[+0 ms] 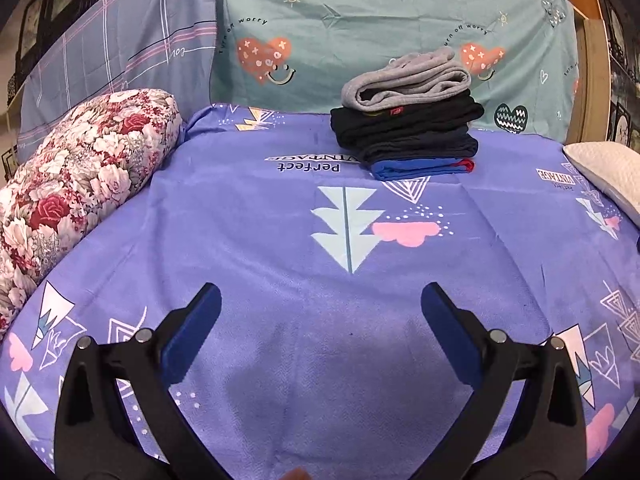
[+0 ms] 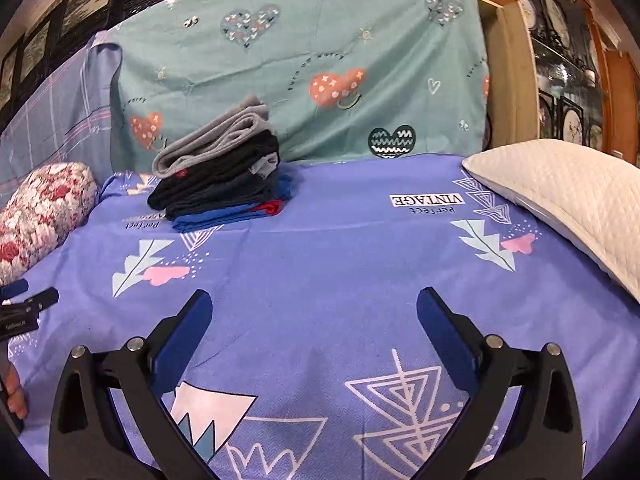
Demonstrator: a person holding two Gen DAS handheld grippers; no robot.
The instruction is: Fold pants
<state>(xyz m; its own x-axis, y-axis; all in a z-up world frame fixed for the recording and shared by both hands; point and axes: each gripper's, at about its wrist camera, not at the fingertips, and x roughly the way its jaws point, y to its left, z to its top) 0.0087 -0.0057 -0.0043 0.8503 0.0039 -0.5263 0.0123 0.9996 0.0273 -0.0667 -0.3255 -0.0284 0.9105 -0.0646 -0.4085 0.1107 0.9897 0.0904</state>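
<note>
Two views, both over a bed [image 1: 500, 240] under a purple printed sheet. Left wrist view: left gripper [image 1: 321, 300] hovers above the near part of the bed, jaws wide, nothing between them. A stack of folded pants [image 1: 408, 120] sits toward the far edge of the bed, right of centre, grey pair on top, black and dark ones beneath, blue with a red bit at the bottom. A floral bolster [image 1: 68, 192] lies along the left edge; a white pillow [image 1: 608, 172] at the right edge; a teal heart-print cloth [image 1: 360, 20] hangs behind. Right wrist view: right gripper [image 2: 314, 308] also over the near part, jaws wide and empty. Stack of folded pants [image 2: 216, 176] near the far left corner. White pillow [image 2: 560, 196] along the right edge, floral bolster [image 2: 40, 208] at the left edge. Left gripper [image 2: 28, 292] shows at the frame's left border, a hand [image 2: 14, 392] below it.
</note>
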